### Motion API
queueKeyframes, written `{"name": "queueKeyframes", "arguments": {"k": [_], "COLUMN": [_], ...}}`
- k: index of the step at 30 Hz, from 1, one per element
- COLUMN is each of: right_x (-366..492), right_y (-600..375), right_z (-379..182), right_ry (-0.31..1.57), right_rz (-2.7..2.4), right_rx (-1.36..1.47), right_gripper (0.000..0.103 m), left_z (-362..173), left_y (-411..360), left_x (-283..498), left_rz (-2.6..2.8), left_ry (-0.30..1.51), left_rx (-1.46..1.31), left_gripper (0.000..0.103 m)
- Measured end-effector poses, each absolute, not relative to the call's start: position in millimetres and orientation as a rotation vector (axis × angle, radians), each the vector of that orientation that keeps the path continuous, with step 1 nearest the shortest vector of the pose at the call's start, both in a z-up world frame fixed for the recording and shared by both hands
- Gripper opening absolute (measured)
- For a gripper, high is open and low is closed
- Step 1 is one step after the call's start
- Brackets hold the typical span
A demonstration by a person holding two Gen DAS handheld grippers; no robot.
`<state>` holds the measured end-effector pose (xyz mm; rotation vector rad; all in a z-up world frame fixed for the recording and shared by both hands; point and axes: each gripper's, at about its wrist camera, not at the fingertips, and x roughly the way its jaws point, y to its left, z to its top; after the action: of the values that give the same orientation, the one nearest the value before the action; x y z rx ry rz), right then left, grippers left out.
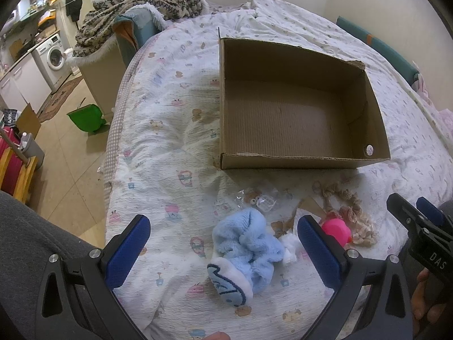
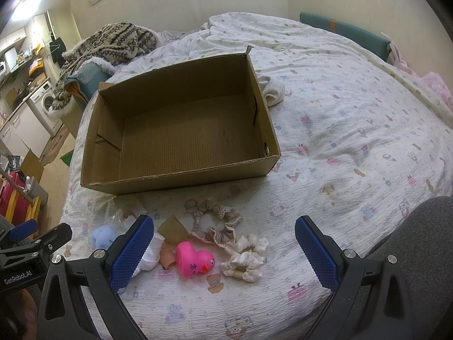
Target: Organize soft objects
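Note:
An empty open cardboard box (image 1: 297, 113) (image 2: 181, 130) sits on the bed. In front of it lie a blue fluffy sock (image 1: 243, 249) (image 2: 102, 236), a pink rubber duck (image 2: 194, 262) (image 1: 337, 229), a beige lace scrunchie (image 2: 216, 222) (image 1: 337, 195), a cream scrunchie (image 2: 246, 256), a white cloth piece (image 2: 151, 250) and a clear plastic wrapper (image 1: 260, 198). My left gripper (image 1: 223, 248) is open, low over the blue sock. My right gripper (image 2: 225, 248) is open, over the duck and scrunchies.
The bed's patterned white quilt (image 2: 354, 141) spreads right. A white cloth (image 2: 271, 89) lies behind the box. A knitted blanket (image 1: 136, 2) is piled at the bed's far left. The floor, a green bin (image 1: 86, 117) and a washing machine (image 1: 53, 56) lie left.

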<state>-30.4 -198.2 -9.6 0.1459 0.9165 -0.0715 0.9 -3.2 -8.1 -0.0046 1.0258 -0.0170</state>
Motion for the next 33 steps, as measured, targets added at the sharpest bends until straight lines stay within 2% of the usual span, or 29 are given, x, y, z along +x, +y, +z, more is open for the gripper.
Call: {"name": "queueKeyframes", "arguments": {"k": [17, 25, 30, 33], "right_x": [-32, -31, -29, -29], "right_y": [-197, -198, -201, -202], "right_z": [-12, -14, -14, -14], "right_ry": [0.923, 0.934, 0.945, 0.949], "right_rz": [-0.071, -0.075, -0.075, -0.077], "right_rx": [0.154, 0.176, 0.182, 0.187], "right_gripper": [0.103, 0.103, 0.103, 0.103], "left_z": [-15, -43, -69, -85], "left_y": [-1, 33, 24, 21], "left_x": [5, 20, 19, 19], "left_rz": [-0.013, 0.010, -0.028, -0.055], "left_ry": [1.061, 1.234, 1.375, 1.457], "left_rx": [-0.017, -0.219, -0.213, -0.239], "left_gripper": [0.103, 0.102, 0.102, 0.094]}}
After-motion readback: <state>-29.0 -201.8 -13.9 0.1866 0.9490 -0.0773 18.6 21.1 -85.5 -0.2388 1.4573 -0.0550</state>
